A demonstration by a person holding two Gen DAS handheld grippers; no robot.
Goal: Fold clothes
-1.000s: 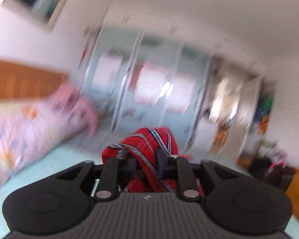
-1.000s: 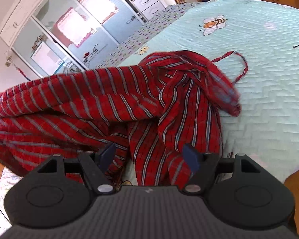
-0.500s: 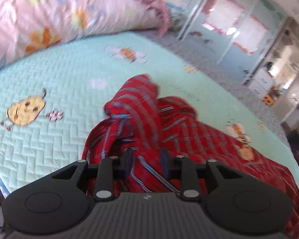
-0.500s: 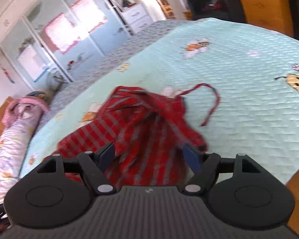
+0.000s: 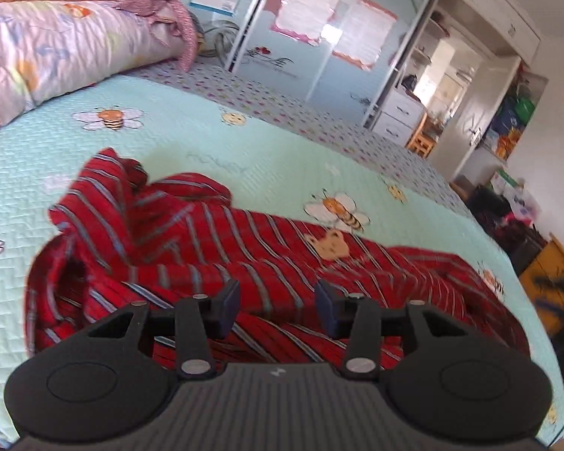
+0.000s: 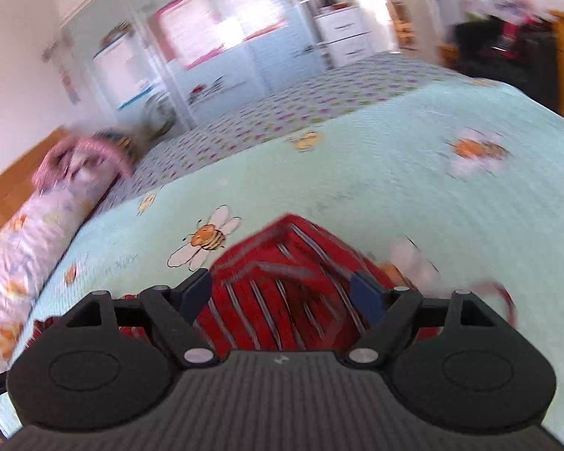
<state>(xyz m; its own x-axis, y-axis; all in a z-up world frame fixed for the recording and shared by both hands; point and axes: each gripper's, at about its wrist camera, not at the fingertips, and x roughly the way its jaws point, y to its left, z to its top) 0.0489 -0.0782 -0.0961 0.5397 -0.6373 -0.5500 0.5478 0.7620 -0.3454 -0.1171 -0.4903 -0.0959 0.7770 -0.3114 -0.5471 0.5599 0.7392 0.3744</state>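
The left gripper [image 5: 277,302] points forward and a bit down over the bed. Its two fingers are apart with a clear gap between them, and nothing is held in the gap. Right under and past its tips lies the red striped garment [image 5: 222,248]. The garment is all bunched up and lies in a long crumpled heap on the light green quilt [image 5: 191,139]. One end of it humps up on the side nearer the pillow roll, and the other end trails away from it. A bee picture [image 5: 338,212] on the quilt sits just past the garment, and one small patch of the quilt shows through the folds.

The right gripper [image 6: 284,293] also points forward and down. Its fingers are spread wide, and it holds nothing. A raised fold of the red garment [image 6: 282,282] sits between and just beyond the tips. I cannot tell if the cloth touches the fingers.

Farther off than the garment, a flowery pillow roll [image 5: 52,52] lies along the edge of the quilt. Past the bed stand pale blue wardrobe doors [image 5: 319,37].
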